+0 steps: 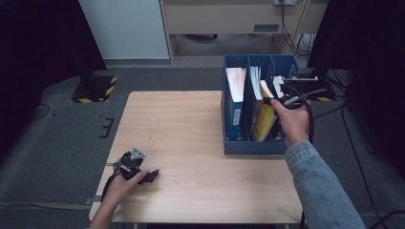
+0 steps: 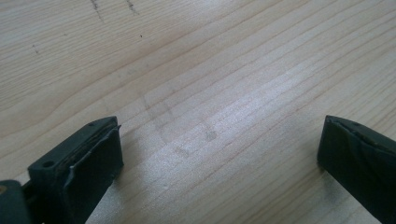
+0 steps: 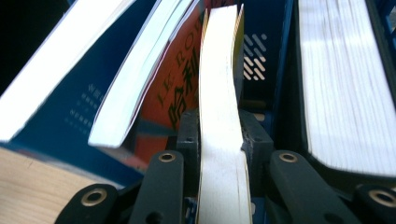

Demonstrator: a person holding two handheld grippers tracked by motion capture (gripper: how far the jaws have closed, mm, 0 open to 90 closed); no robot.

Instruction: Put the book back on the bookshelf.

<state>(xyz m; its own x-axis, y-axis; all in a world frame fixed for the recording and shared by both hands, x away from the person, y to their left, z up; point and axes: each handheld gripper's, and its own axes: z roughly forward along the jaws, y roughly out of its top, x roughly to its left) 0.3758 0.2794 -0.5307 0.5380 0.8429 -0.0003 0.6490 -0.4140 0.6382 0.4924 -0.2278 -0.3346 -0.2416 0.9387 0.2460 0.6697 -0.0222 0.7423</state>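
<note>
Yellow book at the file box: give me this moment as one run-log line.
right gripper: shut on yellow book | book: in blue file box, middle compartment | left gripper: open, low over table

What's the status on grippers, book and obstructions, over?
Right gripper shut on yellow book, in blue file box. Left gripper open, idle over table. Neighbouring books lean close beside it; tight pull.

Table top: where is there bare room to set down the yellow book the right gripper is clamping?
The table is bare wood between the left gripper at its near left corner and the blue file rack at the far right. It is crowded inside the rack, where the right gripper holds the yellow book among other books.
</note>
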